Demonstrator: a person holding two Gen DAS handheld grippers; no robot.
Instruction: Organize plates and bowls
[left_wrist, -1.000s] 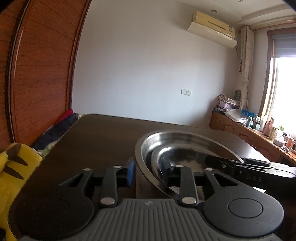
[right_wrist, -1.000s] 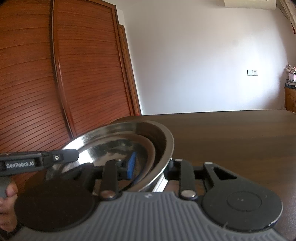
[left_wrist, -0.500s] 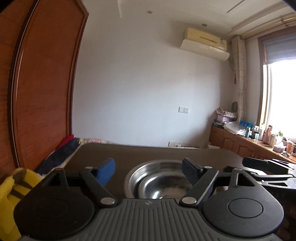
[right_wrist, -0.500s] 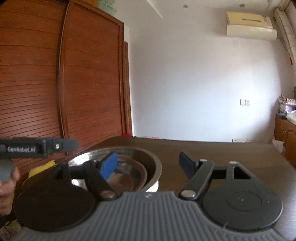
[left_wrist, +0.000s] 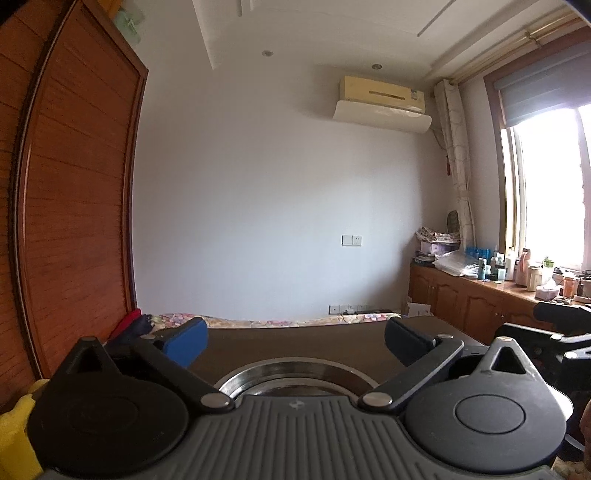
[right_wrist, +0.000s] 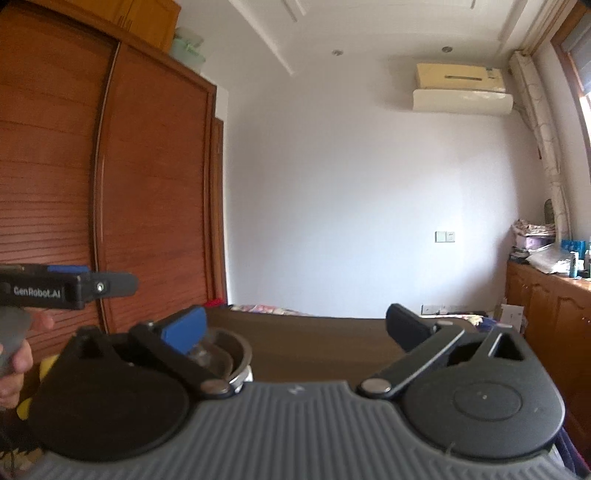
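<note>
A stack of steel bowls (left_wrist: 291, 374) rests on the dark brown table (left_wrist: 295, 343), low in the left wrist view, mostly hidden behind the gripper body. My left gripper (left_wrist: 293, 341) hangs above and behind the bowls, its jaws opening wide with nothing between them. In the right wrist view the same steel bowls (right_wrist: 225, 354) sit at lower left behind the blue fingertip. My right gripper (right_wrist: 295, 328) is raised over the table (right_wrist: 314, 343) to the right of the bowls, jaws opening wide and empty. The left gripper's black body (right_wrist: 66, 290) shows at the left edge, held by a hand.
A wooden wardrobe (right_wrist: 110, 184) stands along the left. Wooden cabinets (left_wrist: 480, 302) with bottles and clutter run under the window on the right. A yellow object (left_wrist: 16, 428) sits at the table's left. A patterned bed (left_wrist: 277, 319) lies beyond the table.
Both grippers let go of the steel bowl's rim, opened wide, and pulled up and back. The bowls stayed on the table and now sit low in both views.
</note>
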